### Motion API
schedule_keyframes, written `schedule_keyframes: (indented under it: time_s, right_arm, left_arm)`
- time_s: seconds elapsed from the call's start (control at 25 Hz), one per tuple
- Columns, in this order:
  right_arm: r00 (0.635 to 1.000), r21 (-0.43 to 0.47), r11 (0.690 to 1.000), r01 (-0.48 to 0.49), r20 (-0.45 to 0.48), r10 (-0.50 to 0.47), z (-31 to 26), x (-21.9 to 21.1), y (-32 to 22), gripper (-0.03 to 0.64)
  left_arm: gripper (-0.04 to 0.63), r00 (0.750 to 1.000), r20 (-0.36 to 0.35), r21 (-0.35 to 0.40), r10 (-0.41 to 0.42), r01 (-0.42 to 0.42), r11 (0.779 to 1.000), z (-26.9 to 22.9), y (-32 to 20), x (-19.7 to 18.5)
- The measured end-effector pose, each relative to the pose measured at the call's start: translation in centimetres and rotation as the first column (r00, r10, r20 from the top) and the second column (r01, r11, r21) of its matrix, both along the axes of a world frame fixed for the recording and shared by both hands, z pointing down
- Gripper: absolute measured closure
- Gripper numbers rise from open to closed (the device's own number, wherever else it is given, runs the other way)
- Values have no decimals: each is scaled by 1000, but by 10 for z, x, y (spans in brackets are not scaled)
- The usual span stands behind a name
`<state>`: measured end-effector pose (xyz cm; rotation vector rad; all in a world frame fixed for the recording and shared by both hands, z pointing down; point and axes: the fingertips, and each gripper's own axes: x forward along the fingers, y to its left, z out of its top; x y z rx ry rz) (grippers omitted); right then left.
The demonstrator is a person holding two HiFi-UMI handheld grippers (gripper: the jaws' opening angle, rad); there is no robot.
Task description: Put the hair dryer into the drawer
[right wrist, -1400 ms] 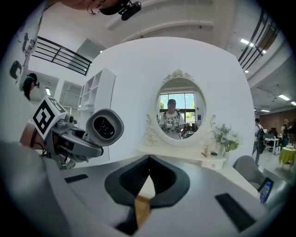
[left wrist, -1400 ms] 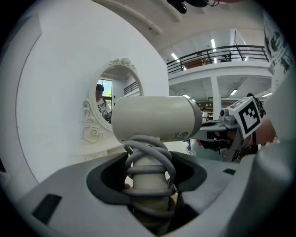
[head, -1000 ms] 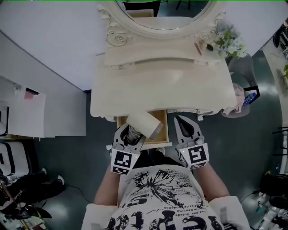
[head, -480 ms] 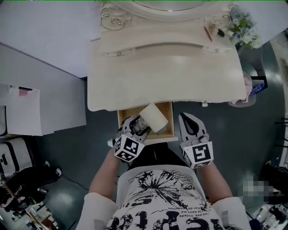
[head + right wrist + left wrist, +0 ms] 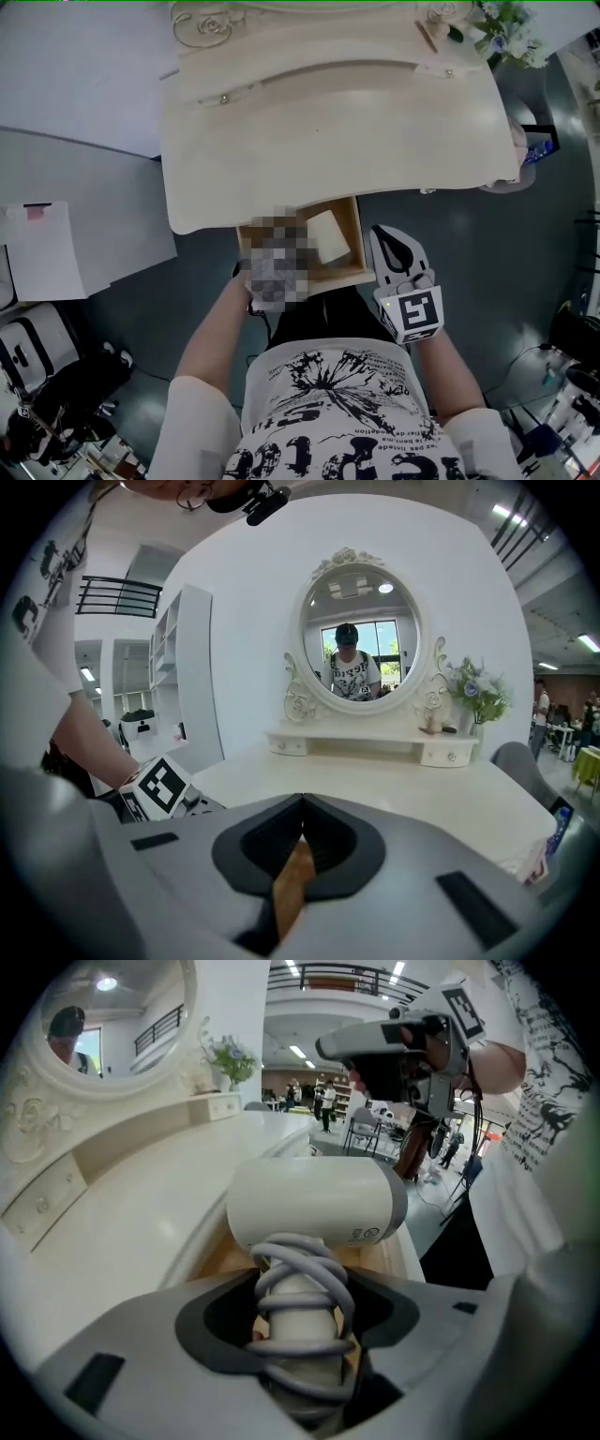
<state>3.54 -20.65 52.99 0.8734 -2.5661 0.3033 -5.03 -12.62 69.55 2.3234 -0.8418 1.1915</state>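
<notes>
The white hair dryer (image 5: 324, 234) lies low inside the open wooden drawer (image 5: 355, 246) under the front of the cream dressing table (image 5: 328, 122). My left gripper (image 5: 300, 1309) is shut on the dryer's handle, which has the grey cord wound round it, and the barrel (image 5: 319, 1206) points across above the jaws. In the head view a mosaic patch hides this gripper. My right gripper (image 5: 382, 234) hangs just right of the drawer, jaws shut with nothing in them. In its own view the right gripper (image 5: 302, 805) faces the tabletop, with a strip of the drawer's wood behind its jaws.
An oval mirror (image 5: 360, 630) with a low shelf of small drawers (image 5: 450, 754) stands at the table's back. Flowers (image 5: 506, 37) sit at the back right corner. A white cabinet (image 5: 84, 244) is on the left, a pink bag (image 5: 514, 180) on the right.
My left gripper has come down with the hair dryer, whose barrel has sunk from above the drawer's front into the drawer. The right gripper has dropped a little beside the drawer.
</notes>
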Motion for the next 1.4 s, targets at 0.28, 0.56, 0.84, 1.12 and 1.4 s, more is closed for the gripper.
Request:
schedule_keyframes:
  time_s: [0.28, 0.56, 0.84, 1.12, 1.4]
  right_arm:
    - [999, -11, 999, -44, -19, 43, 9, 9, -7, 601]
    - [996, -35, 996, -85, -31, 84, 21, 17, 2, 601]
    - [994, -45, 994, -103, -38, 101, 24, 26, 3, 601]
    - [993, -46, 993, -109, -44, 107, 22, 27, 0, 601]
    - [992, -43, 993, -114, -57, 112, 25, 31, -1, 601]
  left_arm:
    - [325, 989, 56, -181, 138, -126, 975, 49, 10, 14]
    - [325, 970, 95, -248, 223, -194, 949, 79, 20, 24]
    - [325, 961, 103, -232, 257, -228, 946, 89, 18, 39]
    - [325, 953, 152, -238, 261, -221, 946, 111, 28, 36]
    - [325, 977, 78, -230, 196, -174, 957, 108, 27, 36]
